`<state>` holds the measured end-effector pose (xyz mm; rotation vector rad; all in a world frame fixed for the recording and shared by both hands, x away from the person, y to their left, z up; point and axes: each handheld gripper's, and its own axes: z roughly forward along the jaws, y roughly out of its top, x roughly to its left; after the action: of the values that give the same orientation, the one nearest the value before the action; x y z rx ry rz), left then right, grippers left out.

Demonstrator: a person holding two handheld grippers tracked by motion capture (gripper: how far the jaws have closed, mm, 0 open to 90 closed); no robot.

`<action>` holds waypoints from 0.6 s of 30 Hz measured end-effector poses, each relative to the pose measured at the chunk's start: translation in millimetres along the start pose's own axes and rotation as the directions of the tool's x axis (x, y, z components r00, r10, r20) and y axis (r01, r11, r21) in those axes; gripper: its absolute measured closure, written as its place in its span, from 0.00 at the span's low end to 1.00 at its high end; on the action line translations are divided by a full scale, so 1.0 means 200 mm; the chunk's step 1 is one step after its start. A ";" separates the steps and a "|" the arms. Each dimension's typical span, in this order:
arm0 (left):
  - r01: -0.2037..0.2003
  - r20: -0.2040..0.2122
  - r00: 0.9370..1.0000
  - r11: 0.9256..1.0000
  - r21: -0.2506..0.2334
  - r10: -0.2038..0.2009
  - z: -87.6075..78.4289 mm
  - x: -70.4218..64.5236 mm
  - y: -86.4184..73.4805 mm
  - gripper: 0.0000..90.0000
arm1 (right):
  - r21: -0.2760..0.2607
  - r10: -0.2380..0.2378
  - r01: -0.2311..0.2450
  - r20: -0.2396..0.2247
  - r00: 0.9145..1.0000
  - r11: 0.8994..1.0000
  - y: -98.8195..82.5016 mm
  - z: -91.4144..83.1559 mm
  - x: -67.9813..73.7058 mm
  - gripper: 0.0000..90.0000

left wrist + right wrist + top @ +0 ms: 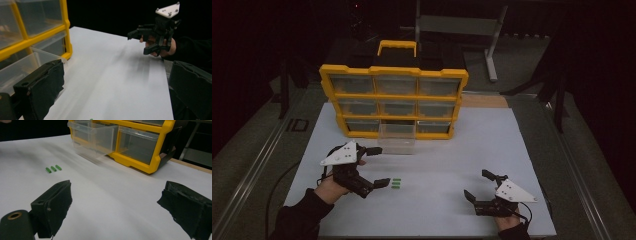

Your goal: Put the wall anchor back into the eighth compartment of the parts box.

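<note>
We see the left gripper [378, 166] with jaws spread wide and nothing between them, hovering just in front of the yellow organizer [394, 92], one jaw tip near the pulled-out clear drawer [397, 142] and the other close to the three green pieces [396, 184]. Those pieces lie side by side in a short row on the white mat [442, 165], a bit out from the organizer's bottom row and in front of the open drawer, touching neither gripper. In the right gripper view the pieces [53, 168] sit well out from the organizer [140, 150], lined up and just apart from each other. The drawer [93, 138] is the middle one of the organizer's bottom row, slid out over the mat; we can't tell what's inside. The right gripper [476, 185] is far from the organizer, near the front right part of the mat, jaws also spread and empty. In the left gripper view we see the right gripper [140, 42] across the mat, held in a hand [162, 46], away from the organizer's corner [65, 30]. The organizer's handle [397, 46] sticks up at its back edge.
</note>
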<state>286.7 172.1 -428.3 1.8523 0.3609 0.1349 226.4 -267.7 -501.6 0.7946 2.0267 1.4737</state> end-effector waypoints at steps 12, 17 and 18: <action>0.019 -0.004 1.000 0.997 0.078 -0.018 0.14 0.08 -0.12 0.12 | 0.008 -0.001 0.001 -0.014 1.000 1.000 0.00 0.01 0.01 0.10; 0.034 -0.019 0.999 0.993 0.112 -0.032 0.18 0.11 -0.19 0.17 | 0.013 -0.005 0.005 -0.019 1.000 1.000 0.00 0.01 0.01 0.10; 0.036 -0.021 0.999 0.992 0.120 -0.033 0.19 0.12 -0.20 0.18 | 0.012 -0.003 0.003 -0.016 1.000 1.000 0.00 0.01 0.01 0.10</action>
<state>312.5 155.2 -480.4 1.9637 0.4222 0.1094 226.6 -264.8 -503.3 0.7866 2.0496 1.4715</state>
